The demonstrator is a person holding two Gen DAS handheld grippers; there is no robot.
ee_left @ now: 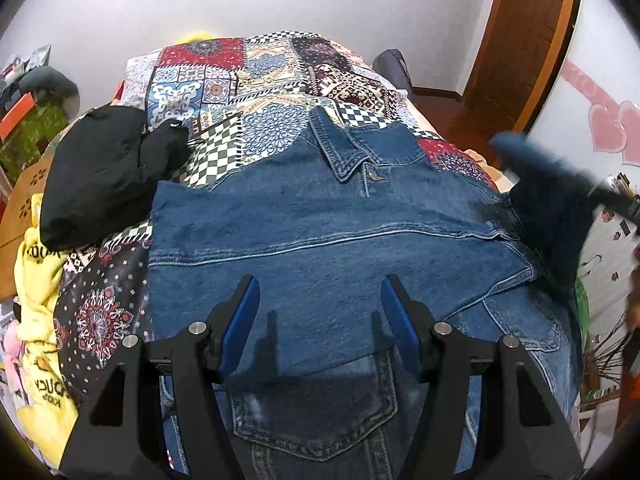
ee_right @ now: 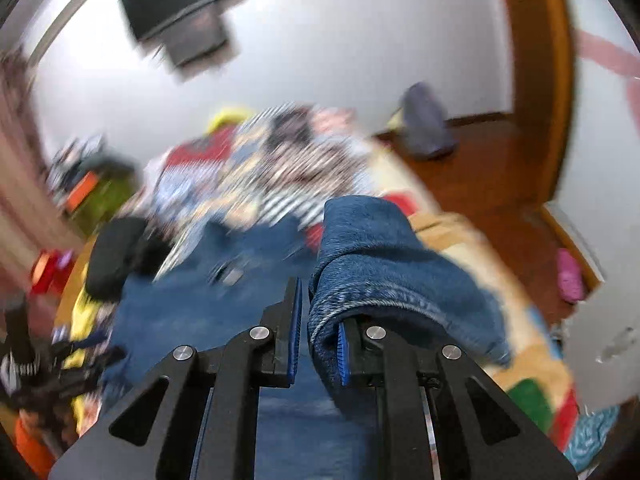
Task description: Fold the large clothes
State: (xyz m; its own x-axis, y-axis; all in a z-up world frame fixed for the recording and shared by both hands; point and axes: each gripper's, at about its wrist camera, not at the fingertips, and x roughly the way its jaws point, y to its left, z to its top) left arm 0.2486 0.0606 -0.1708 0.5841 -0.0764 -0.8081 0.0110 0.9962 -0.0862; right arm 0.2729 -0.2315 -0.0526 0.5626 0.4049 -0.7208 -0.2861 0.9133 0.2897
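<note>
A blue denim jacket (ee_left: 320, 224) lies spread on the patchwork bedspread (ee_left: 224, 76), collar toward the far wall. My left gripper (ee_left: 316, 292) is open and empty, hovering just above the jacket's lower back. In the right wrist view, which is motion-blurred, my right gripper (ee_right: 318, 300) is nearly closed with a denim sleeve (ee_right: 384, 256) draped over its right finger and lifted off the bed. That raised sleeve shows blurred at the right edge of the left wrist view (ee_left: 552, 200).
A black garment (ee_left: 104, 168) lies on the bed's left side, with a yellow garment (ee_left: 36, 280) hanging below it. A wooden door frame (ee_left: 532, 40) and wood floor (ee_right: 492, 168) are to the right. Cluttered shelves (ee_left: 24, 96) stand at left.
</note>
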